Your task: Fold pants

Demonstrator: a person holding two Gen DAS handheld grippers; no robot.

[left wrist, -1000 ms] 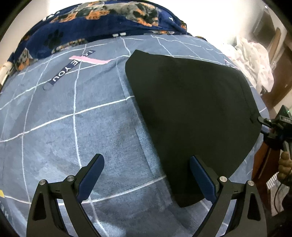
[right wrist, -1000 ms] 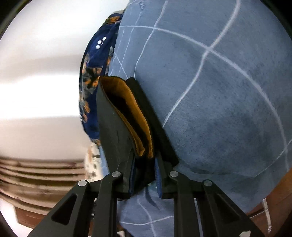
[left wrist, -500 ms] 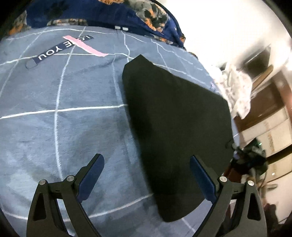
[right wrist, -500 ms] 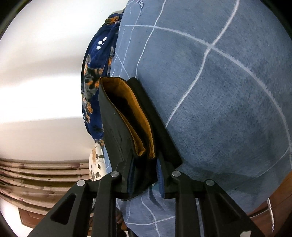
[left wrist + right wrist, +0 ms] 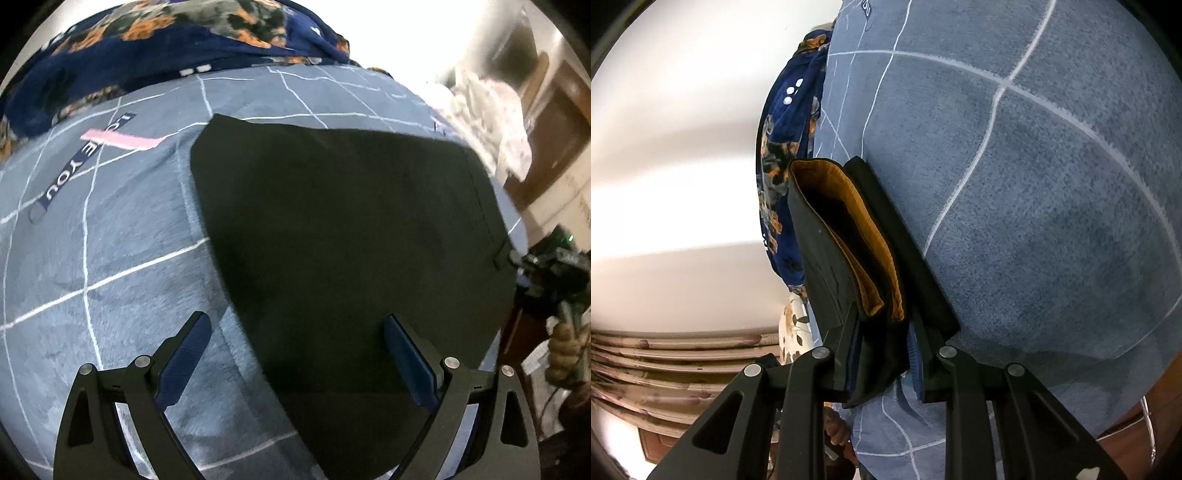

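Observation:
Black pants (image 5: 351,236) lie folded flat on the blue grid-patterned bed cover (image 5: 110,258). My left gripper (image 5: 295,354) is open and empty, hovering just above the pants' near left edge. In the right wrist view my right gripper (image 5: 882,347) is shut on the pants' waistband end (image 5: 831,258), whose orange lining (image 5: 875,251) shows between the black layers. The right gripper also shows in the left wrist view (image 5: 517,258), at the pants' right edge.
A navy blanket with an orange and grey print (image 5: 166,40) is bunched at the far side of the bed. White clothing (image 5: 495,114) lies at the far right by wooden furniture (image 5: 554,140). A pink strip (image 5: 118,140) is printed on the cover.
The left gripper swung left and back, and now sits closer over the pants' near edge. The right gripper keeps its hold on the waistband, shifted only slightly.

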